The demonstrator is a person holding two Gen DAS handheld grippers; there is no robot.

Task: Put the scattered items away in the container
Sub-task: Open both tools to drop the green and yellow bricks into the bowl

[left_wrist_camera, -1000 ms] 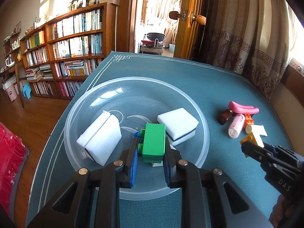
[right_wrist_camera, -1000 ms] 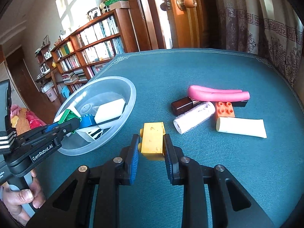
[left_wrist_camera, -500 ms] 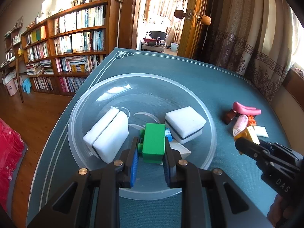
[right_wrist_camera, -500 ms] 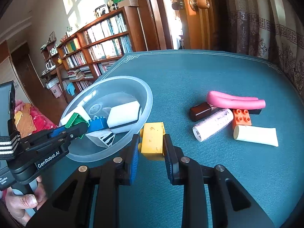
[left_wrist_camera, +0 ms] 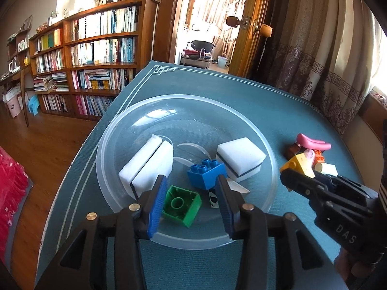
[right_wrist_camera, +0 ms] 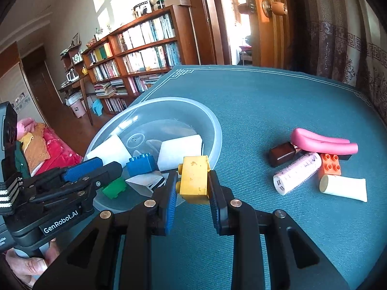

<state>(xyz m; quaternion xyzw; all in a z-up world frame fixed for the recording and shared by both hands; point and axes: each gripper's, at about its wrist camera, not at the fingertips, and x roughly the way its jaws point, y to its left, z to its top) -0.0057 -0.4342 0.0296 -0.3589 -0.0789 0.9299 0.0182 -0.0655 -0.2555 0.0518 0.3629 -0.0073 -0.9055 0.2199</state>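
A clear plastic bowl (left_wrist_camera: 121, 130) (right_wrist_camera: 212, 125) stands on the teal table. In it lie two white sponges (left_wrist_camera: 147, 164), a blue brick (left_wrist_camera: 205, 174) and a green brick (left_wrist_camera: 181, 203) on its side. My left gripper (left_wrist_camera: 191, 200) hangs open over the bowl's near side, the green brick loose between its jaws. My right gripper (right_wrist_camera: 191, 191) is shut on a yellow brick (right_wrist_camera: 194, 178) just right of the bowl's rim; it also shows in the left wrist view (left_wrist_camera: 300, 166).
On the cloth to the right lie a pink curved piece (right_wrist_camera: 321, 141), a brown bottle (right_wrist_camera: 281, 153), a pink-white roller (right_wrist_camera: 297, 175), an orange brick (right_wrist_camera: 330, 166) and a white tube (right_wrist_camera: 343, 188). Bookshelves, a door and curtains stand behind the table.
My left gripper has opened and the green brick has dropped into the bowl, tipping onto its side. My right gripper has carried the yellow brick closer to the bowl's rim.
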